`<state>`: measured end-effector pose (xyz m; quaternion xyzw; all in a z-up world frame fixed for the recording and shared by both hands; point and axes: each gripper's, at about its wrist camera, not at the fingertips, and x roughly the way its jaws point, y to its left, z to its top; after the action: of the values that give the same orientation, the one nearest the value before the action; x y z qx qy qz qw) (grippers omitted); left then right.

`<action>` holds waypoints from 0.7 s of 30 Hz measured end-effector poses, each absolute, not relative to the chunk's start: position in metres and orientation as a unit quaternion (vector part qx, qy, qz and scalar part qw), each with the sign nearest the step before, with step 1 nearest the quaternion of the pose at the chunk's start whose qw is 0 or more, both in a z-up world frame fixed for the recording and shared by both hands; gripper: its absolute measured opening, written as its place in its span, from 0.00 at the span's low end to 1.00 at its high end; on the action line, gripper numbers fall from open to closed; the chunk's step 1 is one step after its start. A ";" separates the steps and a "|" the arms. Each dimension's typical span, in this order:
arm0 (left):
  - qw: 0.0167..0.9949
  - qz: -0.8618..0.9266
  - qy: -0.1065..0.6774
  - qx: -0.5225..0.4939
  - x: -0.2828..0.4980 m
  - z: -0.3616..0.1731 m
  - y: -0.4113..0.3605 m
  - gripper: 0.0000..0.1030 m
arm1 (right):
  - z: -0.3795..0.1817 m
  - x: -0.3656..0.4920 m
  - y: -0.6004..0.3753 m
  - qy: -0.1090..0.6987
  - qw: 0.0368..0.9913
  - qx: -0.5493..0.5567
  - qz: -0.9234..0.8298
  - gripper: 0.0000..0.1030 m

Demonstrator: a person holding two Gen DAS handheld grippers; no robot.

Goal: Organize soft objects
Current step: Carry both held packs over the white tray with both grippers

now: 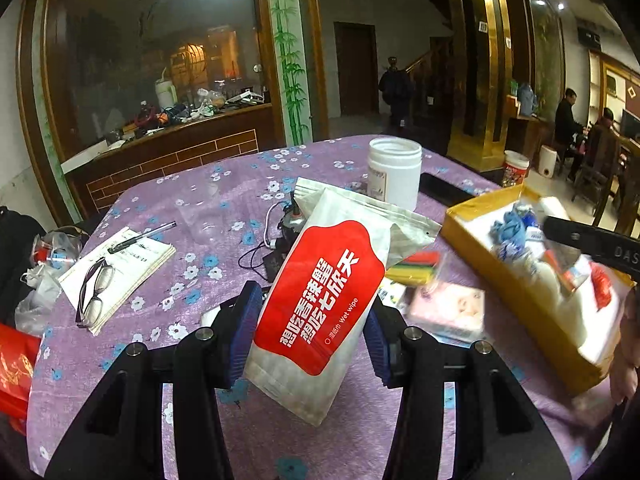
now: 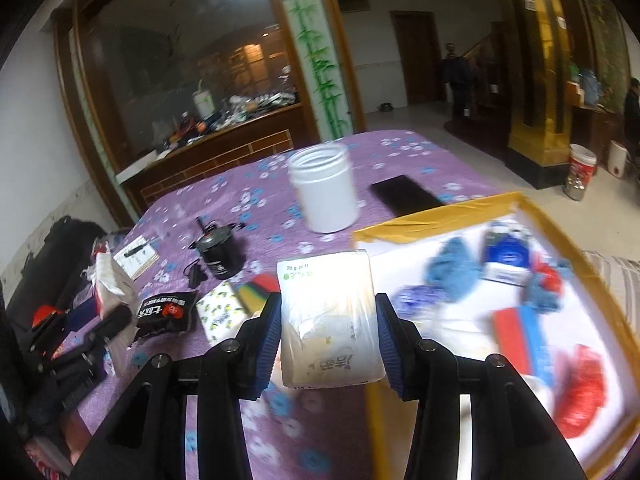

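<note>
Currently, left wrist view: left gripper [image 1: 310,330] clamps a red-and-white wet wipe pack [image 1: 328,292] above the purple floral tablecloth [image 1: 208,200], long axis tilted, top leaning up-right | right wrist view: right gripper [image 2: 328,346] grips a white tissue pack [image 2: 330,320], long axis pointing ahead, beside the yellow-rimmed box [image 2: 436,210].
</note>
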<state>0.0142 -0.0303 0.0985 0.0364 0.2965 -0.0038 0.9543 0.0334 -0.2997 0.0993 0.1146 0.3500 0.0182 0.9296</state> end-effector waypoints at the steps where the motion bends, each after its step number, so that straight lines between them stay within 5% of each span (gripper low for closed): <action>1: 0.955 -0.006 0.296 0.033 0.013 0.102 -0.033 0.46 | 0.103 0.028 -0.310 0.346 0.931 0.119 0.009 0.45; 21: 0.914 -0.178 0.363 0.025 0.057 0.106 -0.229 0.46 | 0.104 -0.031 -0.460 0.325 0.914 0.233 -0.068 0.45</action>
<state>0.0569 -0.2288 0.1059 0.0250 0.3628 -0.1781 0.9143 -0.0313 -0.4604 0.1037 0.2327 0.3247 -0.0678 0.9142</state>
